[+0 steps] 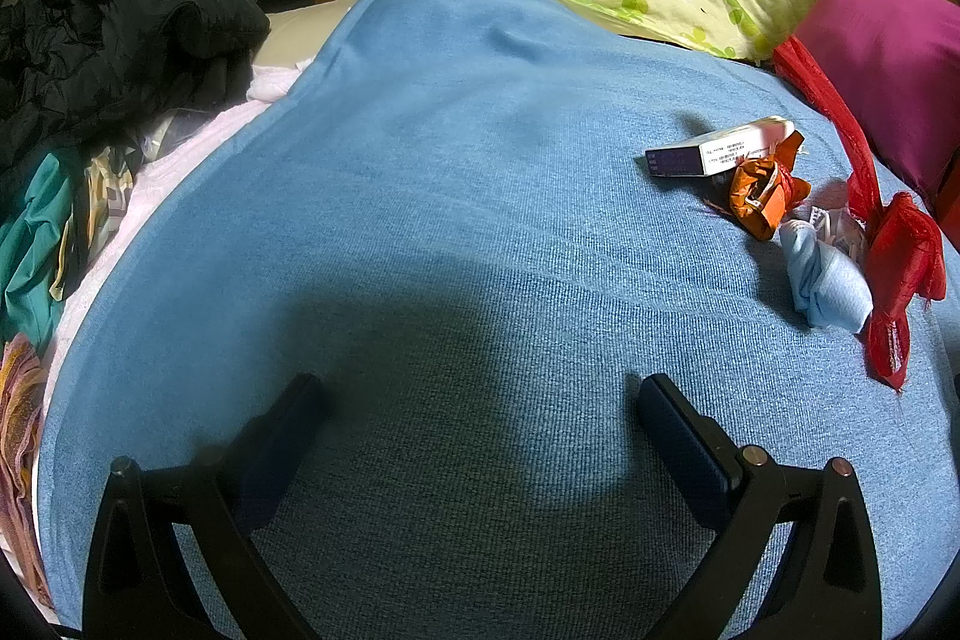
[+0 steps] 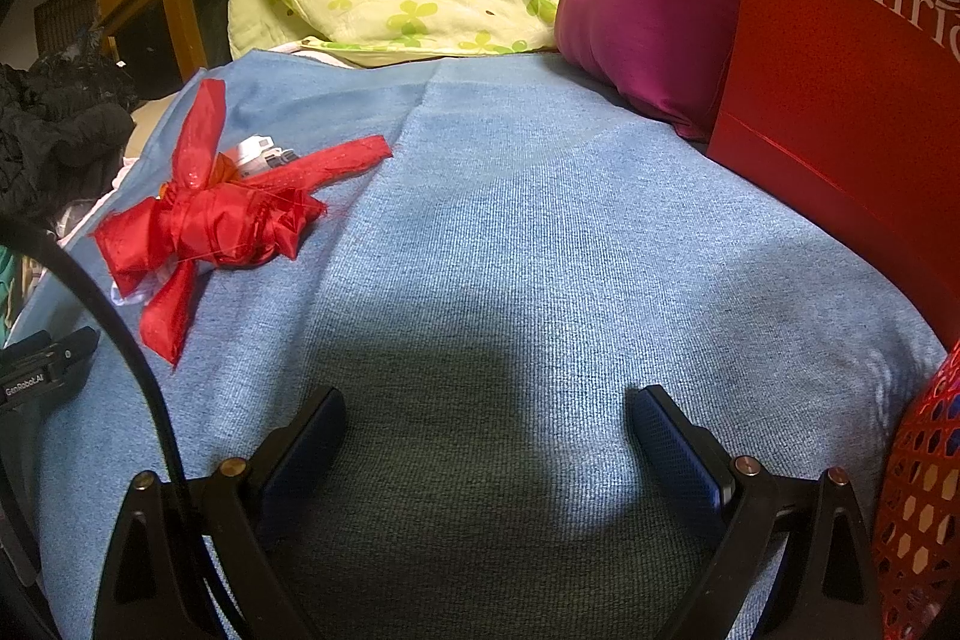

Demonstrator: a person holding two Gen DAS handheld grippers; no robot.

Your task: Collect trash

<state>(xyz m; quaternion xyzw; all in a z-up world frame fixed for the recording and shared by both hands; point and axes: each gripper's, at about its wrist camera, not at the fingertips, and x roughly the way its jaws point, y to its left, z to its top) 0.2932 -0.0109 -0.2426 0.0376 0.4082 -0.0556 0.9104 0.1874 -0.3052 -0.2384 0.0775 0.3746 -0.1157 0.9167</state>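
Left wrist view: the left gripper (image 1: 474, 400) hovers spread wide and empty over the blue blanket (image 1: 420, 190) — likewise the right gripper (image 2: 486, 412) — with the trash pile (image 1: 774, 196) clustered ahead-right, likely for easy picking.
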